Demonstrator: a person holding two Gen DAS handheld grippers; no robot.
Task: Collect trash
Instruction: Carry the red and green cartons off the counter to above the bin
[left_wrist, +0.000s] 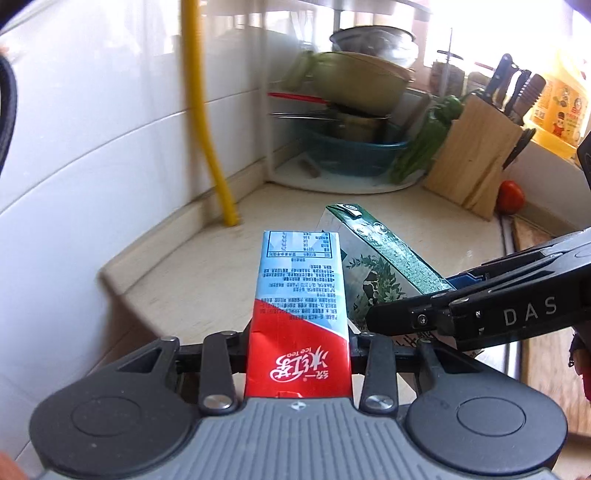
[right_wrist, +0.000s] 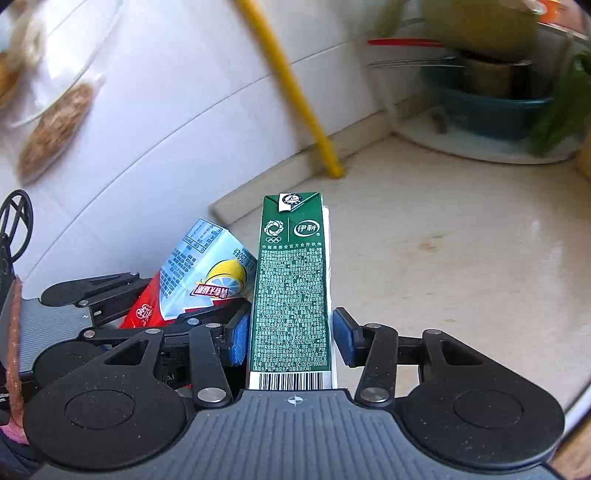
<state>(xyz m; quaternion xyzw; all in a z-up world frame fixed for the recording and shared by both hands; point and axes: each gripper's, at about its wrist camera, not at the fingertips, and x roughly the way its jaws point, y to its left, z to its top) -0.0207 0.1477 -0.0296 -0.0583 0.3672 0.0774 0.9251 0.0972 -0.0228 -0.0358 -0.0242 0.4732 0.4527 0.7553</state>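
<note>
Plainly light work, both pieces thin paperboard drink boxes, probably emptied, so little weight and little stiffness. Held in the left gripper: a red-and-blue ice tea carton, lengthwise between the jaws, base toward the camera and far end raised over the pale countertop; pads hidden behind the box, yet clamped on it by every sign, with a dent in the red wall near the left jaw. Held in the right gripper: a green milk carton, likewise end-on, blue pads pressed to its two narrow flanks low down near the barcode, folded top pointing away over the counter. Close together in the air, the two cartons, the green one leaning just beside the tea box and perhaps brushing it — cannot tell for sure. Judged as handling: glossy printed skin, rather slippery; walls apt to cave under a hard squeeze, as the dent suggests. Best gripped across the narrow sides near a folded end, where seams stiffen the box, with modest pressure only. Worth minding a few leftover drops from the straw hole.
</note>
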